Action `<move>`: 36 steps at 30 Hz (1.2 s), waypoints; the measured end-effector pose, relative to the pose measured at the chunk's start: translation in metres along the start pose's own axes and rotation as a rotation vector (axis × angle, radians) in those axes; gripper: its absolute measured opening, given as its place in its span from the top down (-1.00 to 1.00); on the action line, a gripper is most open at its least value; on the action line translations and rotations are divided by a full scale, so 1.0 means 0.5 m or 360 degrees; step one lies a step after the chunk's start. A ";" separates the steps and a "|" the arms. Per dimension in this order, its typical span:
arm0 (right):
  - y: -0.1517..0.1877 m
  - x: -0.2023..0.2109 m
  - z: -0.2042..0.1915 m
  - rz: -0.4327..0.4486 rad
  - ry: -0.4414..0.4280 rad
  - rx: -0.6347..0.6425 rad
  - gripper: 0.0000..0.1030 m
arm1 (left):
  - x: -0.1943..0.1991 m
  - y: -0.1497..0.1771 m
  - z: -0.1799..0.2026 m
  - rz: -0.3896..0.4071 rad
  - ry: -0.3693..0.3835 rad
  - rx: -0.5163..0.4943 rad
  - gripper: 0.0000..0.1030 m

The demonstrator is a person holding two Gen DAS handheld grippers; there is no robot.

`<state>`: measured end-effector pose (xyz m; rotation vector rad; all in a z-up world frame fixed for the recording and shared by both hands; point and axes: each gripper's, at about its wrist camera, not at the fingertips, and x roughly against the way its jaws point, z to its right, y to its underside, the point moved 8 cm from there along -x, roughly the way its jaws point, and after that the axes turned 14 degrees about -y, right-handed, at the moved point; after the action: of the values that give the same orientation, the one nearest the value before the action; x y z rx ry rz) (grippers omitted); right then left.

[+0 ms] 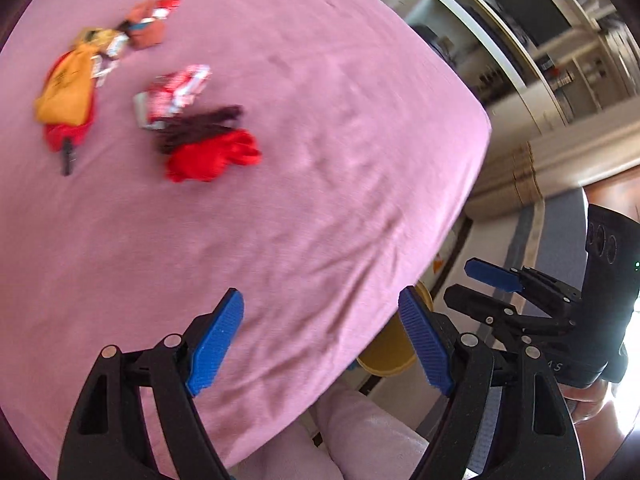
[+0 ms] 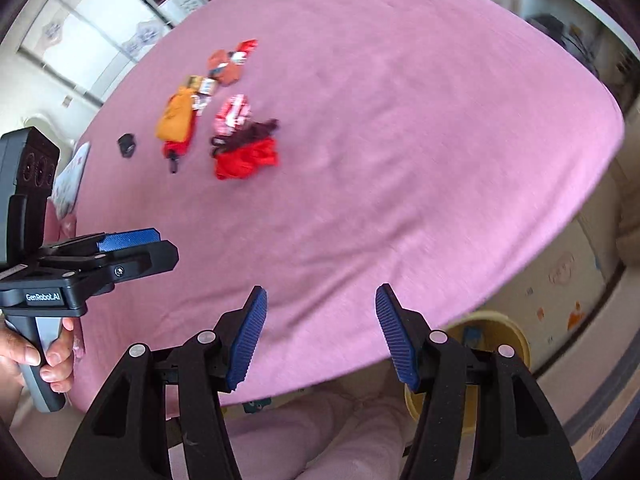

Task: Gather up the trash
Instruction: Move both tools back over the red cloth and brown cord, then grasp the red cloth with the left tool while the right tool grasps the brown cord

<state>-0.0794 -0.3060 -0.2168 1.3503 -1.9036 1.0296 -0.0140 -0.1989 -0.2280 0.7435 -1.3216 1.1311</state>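
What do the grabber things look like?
Each gripper has two black plastic fingers with cut-out holes and round silver pins, tipped with ribbed blue pads: the left gripper and the right gripper match. The right wrist view shows the left one from the side: a black box body with three round circles, white "GenRobot.AI" lettering, and a grey handle in a bare hand.

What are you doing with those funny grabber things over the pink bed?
A person is holding a grabber in each hand to pick up trash. The left gripper and right gripper both have their jaws open and empty, above the near edge of the pink sheet. The wrappers and red scraps lie farther off, untouched. A yellow bin waits on the floor beside the bed.
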 end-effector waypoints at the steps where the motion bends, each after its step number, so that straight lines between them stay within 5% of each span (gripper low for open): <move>1: -0.020 -0.014 -0.024 -0.0001 -0.0013 0.0041 -0.10 | 0.008 -0.005 -0.029 0.0014 -0.0006 0.0042 -0.54; 12: -0.188 -0.091 -0.129 -0.0027 -0.0101 0.0266 -0.10 | 0.028 -0.045 -0.185 0.0087 -0.0075 0.0263 -0.54; 22: -0.291 -0.174 -0.091 -0.0181 -0.0179 0.0379 -0.10 | -0.061 -0.124 -0.156 -0.0012 -0.0065 0.0366 -0.54; 32: -0.365 -0.262 -0.018 -0.0335 -0.0253 0.0446 -0.10 | -0.229 -0.212 -0.157 -0.0169 -0.0130 0.0535 -0.53; 34: -0.371 -0.283 -0.006 -0.0372 -0.0260 0.0456 -0.10 | -0.255 -0.222 -0.158 -0.0201 -0.0150 0.0551 -0.36; 36: -0.373 -0.305 0.000 -0.0417 -0.0266 0.0474 -0.10 | -0.280 -0.220 -0.163 -0.0266 -0.0200 0.0581 0.03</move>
<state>0.1456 -0.2653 -0.2923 1.8515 -1.6732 1.1264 0.1327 -0.1883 -0.3574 1.1870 -1.1424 1.2191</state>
